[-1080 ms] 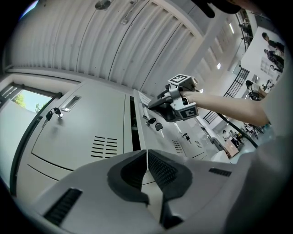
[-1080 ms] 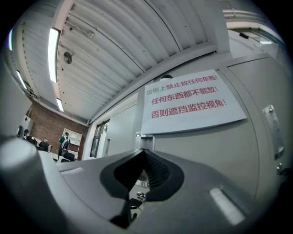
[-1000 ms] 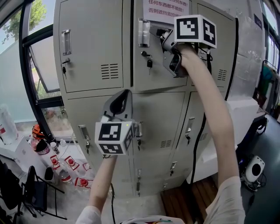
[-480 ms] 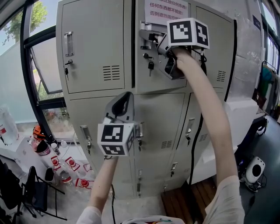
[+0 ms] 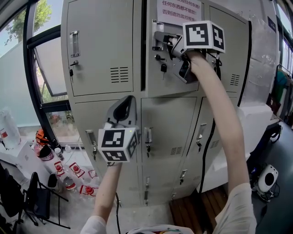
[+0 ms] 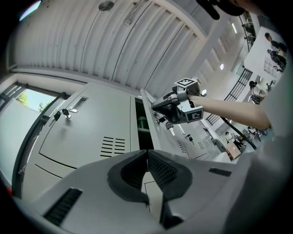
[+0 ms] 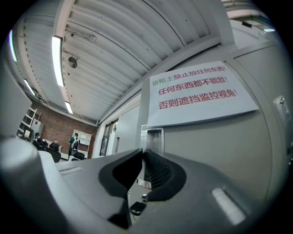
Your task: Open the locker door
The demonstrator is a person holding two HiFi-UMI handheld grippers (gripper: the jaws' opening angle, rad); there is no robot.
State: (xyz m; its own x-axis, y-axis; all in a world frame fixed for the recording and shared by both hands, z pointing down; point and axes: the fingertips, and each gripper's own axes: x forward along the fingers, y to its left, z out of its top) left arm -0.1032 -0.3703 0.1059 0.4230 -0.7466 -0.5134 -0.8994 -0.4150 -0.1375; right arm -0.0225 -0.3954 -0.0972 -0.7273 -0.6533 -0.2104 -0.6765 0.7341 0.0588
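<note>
The top middle locker door [image 5: 158, 84] stands slightly ajar, with a dark gap [image 5: 144, 50] along its left edge. A key [image 5: 163, 67] hangs in its lock, and a printed notice [image 5: 178, 10] is stuck above. My right gripper [image 5: 160, 38] is up at the metal door handle [image 5: 156, 33]. Its jaws have just been closing, and they now pinch the handle's thin lip [image 7: 153, 137]. In the right gripper view the right gripper [image 7: 143, 153] shows almost no gap. My left gripper [image 5: 129, 98] hangs lower, in front of the middle row. It is shut on nothing, and the left gripper [image 6: 146, 153] points up at the lockers.
Closed grey lockers [image 5: 103, 55] surround the door, each with its own handle and key. A window frame [image 5: 36, 87] stands to the left, with bottles [image 5: 68, 176] on the floor below. A black cable [image 5: 208, 137] runs down the lockers on the right. A black chair [image 5: 39, 201] is at lower left.
The top middle door has swung out a little and the dark gap at its left edge has widened. My right gripper stays at the handle. The left gripper has hardly moved.
</note>
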